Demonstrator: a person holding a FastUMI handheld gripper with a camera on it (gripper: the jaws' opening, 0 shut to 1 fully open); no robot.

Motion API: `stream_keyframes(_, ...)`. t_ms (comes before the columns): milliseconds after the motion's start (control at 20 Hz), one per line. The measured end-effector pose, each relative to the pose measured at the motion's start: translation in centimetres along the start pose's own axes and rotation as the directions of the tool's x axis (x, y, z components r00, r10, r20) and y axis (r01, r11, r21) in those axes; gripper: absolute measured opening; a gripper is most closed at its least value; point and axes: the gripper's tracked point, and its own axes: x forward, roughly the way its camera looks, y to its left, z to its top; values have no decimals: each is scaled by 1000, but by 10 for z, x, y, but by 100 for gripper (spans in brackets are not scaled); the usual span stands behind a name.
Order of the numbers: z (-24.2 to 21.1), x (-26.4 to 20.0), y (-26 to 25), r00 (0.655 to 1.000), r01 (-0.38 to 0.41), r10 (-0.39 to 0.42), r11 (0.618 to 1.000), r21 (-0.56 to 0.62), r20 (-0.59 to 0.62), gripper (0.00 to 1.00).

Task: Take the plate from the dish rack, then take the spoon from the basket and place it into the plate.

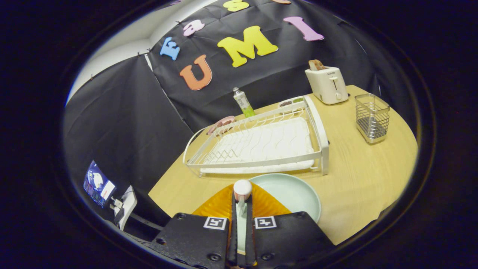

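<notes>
Currently I log the spoon (pixel 242 201) clamped upright between my gripper (pixel 242 209) fingers, both pressing on its handle, its rounded end standing up just past the fingertips. Directly beyond, at one o'clock from the fingers, the pale plate (pixel 295 194) lies flat on the wooden table (pixel 358 175), its near rim partly hidden by the gripper body. At twelve o'clock, just behind the plate, stands the white dish rack (pixel 261 145). At two o'clock, well apart from it, I note the wire basket (pixel 371 117). A white toaster (pixel 328 85) sits behind the rack, and a small bottle (pixel 243 102) at its far edge.
</notes>
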Motion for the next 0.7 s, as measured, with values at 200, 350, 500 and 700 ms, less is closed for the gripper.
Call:
stream_keyframes(200,7,-4,-14,996,83,-82,996,-31,19,35)
stream_keyframes(350,16,-3,-25,988,150,-147,986,-66,55,70)
stream_keyframes(500,27,-10,-33,972,217,-207,972,-91,108,87)
stream_keyframes(700,50,-26,-36,942,292,-264,949,-120,206,94)
